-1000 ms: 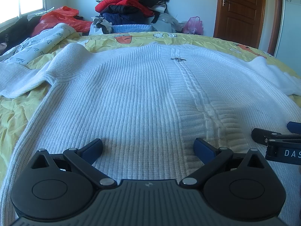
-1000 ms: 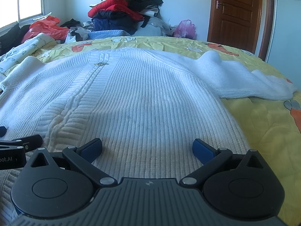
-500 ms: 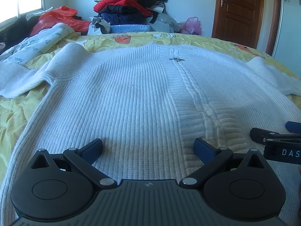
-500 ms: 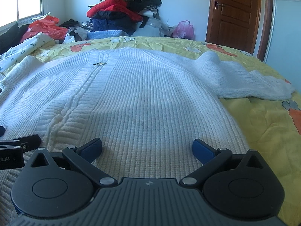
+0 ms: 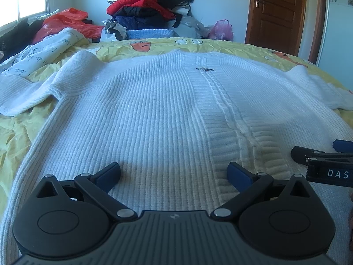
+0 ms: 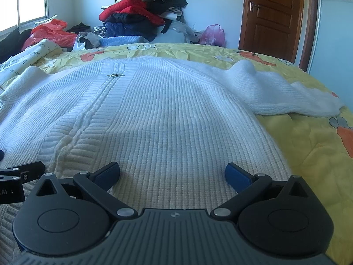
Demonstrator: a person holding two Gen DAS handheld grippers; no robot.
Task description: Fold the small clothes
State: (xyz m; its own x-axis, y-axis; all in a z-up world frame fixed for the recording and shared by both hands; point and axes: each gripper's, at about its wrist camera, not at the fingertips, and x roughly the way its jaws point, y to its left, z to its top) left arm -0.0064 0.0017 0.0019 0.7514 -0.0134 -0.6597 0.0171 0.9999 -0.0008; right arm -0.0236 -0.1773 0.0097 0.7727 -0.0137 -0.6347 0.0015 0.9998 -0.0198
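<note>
A white ribbed knit cardigan [image 5: 154, 114] lies spread flat on the yellow bedspread [image 5: 13, 132], hem towards me, with a cable strip and a small metal clasp [image 5: 204, 69] down its middle. It also fills the right wrist view [image 6: 167, 114]. My left gripper [image 5: 174, 173] is open, low over the hem left of the cable strip. My right gripper [image 6: 172, 174] is open, low over the hem on the right half. Its fingers [image 5: 308, 154] show at the right edge of the left wrist view. One sleeve [image 5: 26, 90] lies out to the left, the other [image 6: 286, 97] to the right.
A heap of red, black and blue clothes [image 5: 150, 11] stands beyond the bed's far edge, with an orange plastic bag [image 5: 66, 22] and a printed white cloth [image 5: 44, 48] at the far left. A brown door [image 6: 275, 15] is at the back right.
Both grippers have crept slightly forward over the hem and stay open. The cardigan lies as before.
</note>
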